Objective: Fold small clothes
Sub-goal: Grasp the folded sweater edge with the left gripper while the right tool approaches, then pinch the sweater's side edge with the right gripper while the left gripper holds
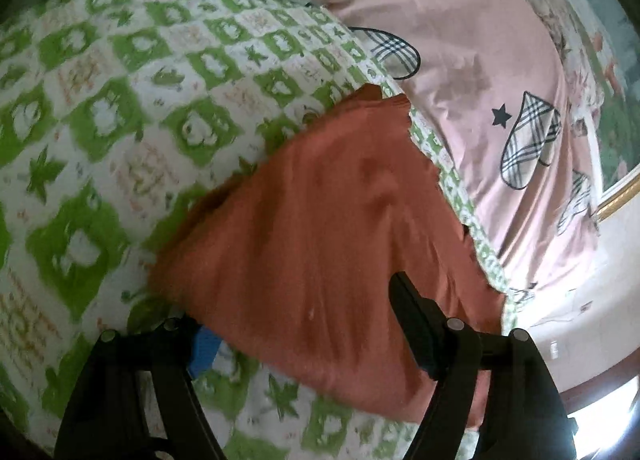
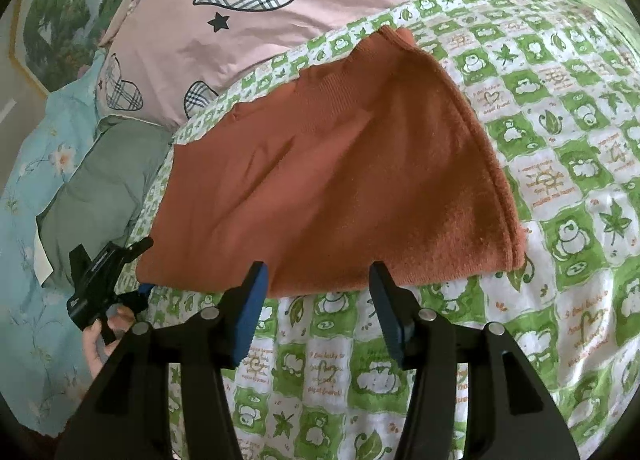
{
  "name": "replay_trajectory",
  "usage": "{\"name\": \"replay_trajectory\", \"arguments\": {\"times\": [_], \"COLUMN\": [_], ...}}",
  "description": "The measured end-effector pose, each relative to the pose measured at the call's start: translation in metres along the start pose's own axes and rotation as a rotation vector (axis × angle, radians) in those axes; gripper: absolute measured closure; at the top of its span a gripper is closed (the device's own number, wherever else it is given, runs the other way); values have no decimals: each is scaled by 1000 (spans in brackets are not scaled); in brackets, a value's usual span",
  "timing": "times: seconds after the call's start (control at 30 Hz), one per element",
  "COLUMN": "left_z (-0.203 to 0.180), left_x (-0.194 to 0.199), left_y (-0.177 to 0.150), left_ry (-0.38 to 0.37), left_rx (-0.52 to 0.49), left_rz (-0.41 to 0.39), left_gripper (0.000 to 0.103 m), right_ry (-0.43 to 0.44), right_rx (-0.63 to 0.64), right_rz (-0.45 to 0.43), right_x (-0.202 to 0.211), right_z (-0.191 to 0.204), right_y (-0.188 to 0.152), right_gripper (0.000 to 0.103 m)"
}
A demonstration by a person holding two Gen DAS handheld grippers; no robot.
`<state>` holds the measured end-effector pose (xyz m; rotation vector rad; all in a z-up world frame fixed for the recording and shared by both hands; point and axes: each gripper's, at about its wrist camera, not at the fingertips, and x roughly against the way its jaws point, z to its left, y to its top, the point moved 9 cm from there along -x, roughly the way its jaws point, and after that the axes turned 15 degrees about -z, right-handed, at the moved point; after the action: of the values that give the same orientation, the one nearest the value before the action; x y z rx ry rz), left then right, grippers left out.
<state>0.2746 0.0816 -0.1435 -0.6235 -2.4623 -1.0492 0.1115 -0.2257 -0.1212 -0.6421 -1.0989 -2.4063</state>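
My left gripper (image 1: pixel 304 324) and right gripper (image 2: pixel 316 288) stand apart, unclamped; left view blurred, one finger (image 1: pixel 200 348) half hidden beneath orange garment (image 2: pixel 332 180).

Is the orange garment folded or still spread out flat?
Folded. In the right wrist view the orange garment shows doubled layered edges along its right side, lying compact on the green checked blanket.

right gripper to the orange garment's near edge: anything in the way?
Nothing visible. The right gripper is open just short of the orange garment's near edge, with only the green blanket beneath. The left gripper sits at the garment's left corner, off that path.
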Motion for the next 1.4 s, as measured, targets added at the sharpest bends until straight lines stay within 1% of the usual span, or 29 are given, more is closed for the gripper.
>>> {"name": "replay_trajectory", "arguments": {"times": [0.03,0.07,0.1,0.13,0.2,0.23,0.33,0.43,0.53,0.57,0.6,0.63,0.7,0.73,0.77,0.83,0.93,1.03,1.13,1.17,1.2,1.23,1.27,1.33,1.4], "left_z": [-1,-1,-2,-4,-12,-18,-60,-117,-166,-181,-189,-199,-204,-203,-203,-199,-196,-197,-199,-200,-200,-200,-200,-204,-213], "left_x": [-2,-3,-4,-5,0,4,18,24,20,15,11,4,-4,-6,-9,-9,-1,4,6,6,7,7,8,11,15], "left_y": [2,5,6,10,16,18,18,-3,-39,-58,-72,-95,-121,-134,-146,-155,-150,-146,-146,-147,-149,-148,-147,-145,-144], "left_ry": [15,22,20,19,12,1,-49,-128,-185,-203,-210,-214,-216,-216,-209,-195,-225,-243,-259,-260,-262,-260,-259,-266,-292], "left_rx": [-21,-30,-33,-36,-60,-85,-215,-370,-541,-608,-652,-716,-786,-821,-852,-885,-854,-857,-863,-865,-866,-863,-861,-854,-841], "left_rz": [-9,-15,-17,-12,-28,-40,-68,-64,-47,-28,-14,12,41,55,65,63,63,57,61,63,66,68,67,67,72], "left_gripper": [32,51,81,88,92,92,96,96,96,96,96,96,97,97,97,97,97,97,97,97,97,97,97,97,97], "right_ry": [2,5,9,13,22,28,63,92,131,142,149,160,195,203,213,229,254,282,277,277,283,290,294,312,335], "right_rx": [-1,-2,-2,-2,-1,-1,-33,-53,-70,-77,-82,-89,-110,-113,-111,-94,-73,-61,-33,-12,8,16,23,49,60], "right_rz": [2,2,0,-1,-7,-12,-14,-2,16,32,43,55,92,107,127,171,226,293,314,312,313,324,315,274,222], "right_x": [-2,-3,-5,-5,-7,-7,-10,-16,-27,-34,-39,-45,-61,-69,-78,-101,-130,-166,-196,-203,-209,-212,-210,-199,-177], "right_z": [0,-1,-1,-1,-2,-2,-4,-3,0,1,2,4,12,15,20,33,51,73,91,96,103,109,113,118,117], "right_y": [0,1,3,5,11,16,30,48,64,69,72,75,79,80,81,80,79,77,77,77,78,77,80,91,106], "right_gripper": [49,49,49,49,49,49,49,49,49,49,49,49,49,47,41,34,33,32,33,37,46,73,82,85,86]}}
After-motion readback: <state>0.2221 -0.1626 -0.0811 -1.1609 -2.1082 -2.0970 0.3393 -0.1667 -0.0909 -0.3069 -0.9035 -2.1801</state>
